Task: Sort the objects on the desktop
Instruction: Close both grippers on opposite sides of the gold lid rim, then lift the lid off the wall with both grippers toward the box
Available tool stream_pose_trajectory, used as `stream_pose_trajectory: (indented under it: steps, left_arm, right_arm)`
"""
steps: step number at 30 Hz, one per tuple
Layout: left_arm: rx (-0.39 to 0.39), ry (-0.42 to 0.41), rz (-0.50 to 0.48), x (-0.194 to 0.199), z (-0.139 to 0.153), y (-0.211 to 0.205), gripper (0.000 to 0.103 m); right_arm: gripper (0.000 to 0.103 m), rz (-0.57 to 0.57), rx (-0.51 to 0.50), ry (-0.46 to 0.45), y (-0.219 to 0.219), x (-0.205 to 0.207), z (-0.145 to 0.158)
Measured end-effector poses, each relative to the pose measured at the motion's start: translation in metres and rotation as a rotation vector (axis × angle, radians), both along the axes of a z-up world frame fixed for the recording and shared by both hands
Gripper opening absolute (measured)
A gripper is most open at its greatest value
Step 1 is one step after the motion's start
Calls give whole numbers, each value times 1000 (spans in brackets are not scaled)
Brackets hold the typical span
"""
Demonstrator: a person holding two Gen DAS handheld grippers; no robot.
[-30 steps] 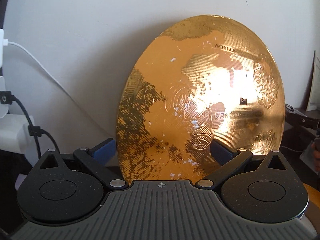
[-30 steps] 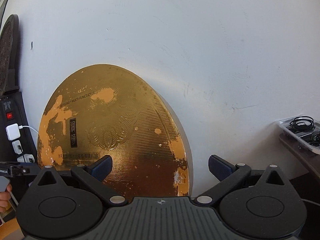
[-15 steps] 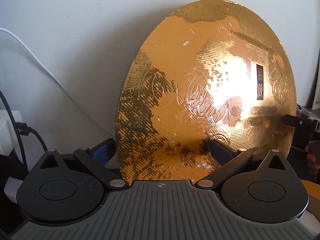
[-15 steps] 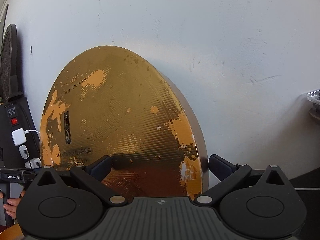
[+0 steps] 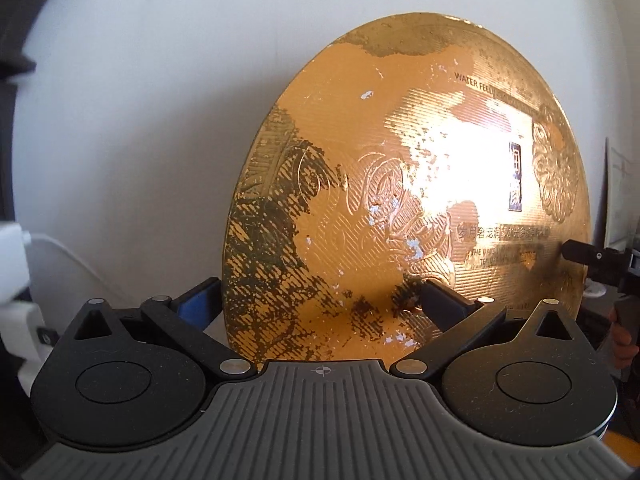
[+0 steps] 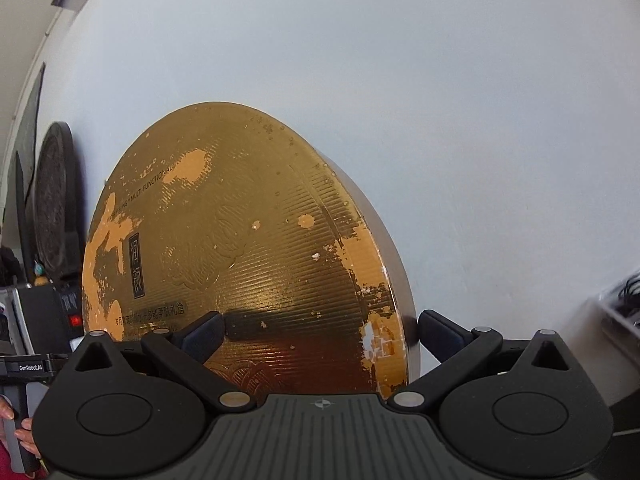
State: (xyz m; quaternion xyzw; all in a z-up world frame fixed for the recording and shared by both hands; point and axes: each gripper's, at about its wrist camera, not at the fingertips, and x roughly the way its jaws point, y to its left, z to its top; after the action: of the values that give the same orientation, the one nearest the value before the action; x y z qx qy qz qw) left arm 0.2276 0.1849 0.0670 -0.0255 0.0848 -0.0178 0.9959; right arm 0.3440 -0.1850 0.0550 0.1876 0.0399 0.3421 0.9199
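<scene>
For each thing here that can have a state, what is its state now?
Round gold box: on edge, upright, near the white wall.
Left gripper: open, fingers on both sides of the box's edge.
Right gripper: open, fingers on both sides of the box's other edge.

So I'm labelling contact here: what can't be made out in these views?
- Gold round box, bottom edge: hidden behind each gripper's body, both views.
- Left gripper, right gripper: finger contact with the box unclear.
- Box print: glare washes it out, left view.
- Tray contents: blurred, cut off, right view.
</scene>
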Motion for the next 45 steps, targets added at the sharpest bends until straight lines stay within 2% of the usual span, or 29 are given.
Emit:
stream_pose_trajectory:
  steps: [2,8,11,14,21,26,30,39,45]
  left_arm:
    - [28,-36,2,-24,21,-17,103]
    - [118,-60,-3,-102,68,-70,102]
    - [175,-24,25,-140,67,-108,103]
    - [164,45,26,-163,60,-137,103]
    - [170,187,42,-191,43,-150,103]
    - [113,301,40,-212,22,-158,103]
    - [60,340,16,-237,-2,-176,103]
    - [-60,327,-42,-264,-17,-186,103]
    - [-150,380,-90,-257,-32,-178,103]
  right_arm:
    - [103,-12,34,1,-11,-19,14]
    - [103,-37,124,170,-48,-77,12]
    - [103,-49,169,254,-66,-107,11]
    - [103,-63,206,331,-84,-137,6]
    - [103,-100,223,476,-124,-209,-47]
    - [103,-148,173,564,-147,-246,-67]
    - [103,-181,116,614,-159,-264,-69]
    - [103,-272,4,588,-181,-295,-42]
    - [103,-339,-76,560,-183,-305,-31]
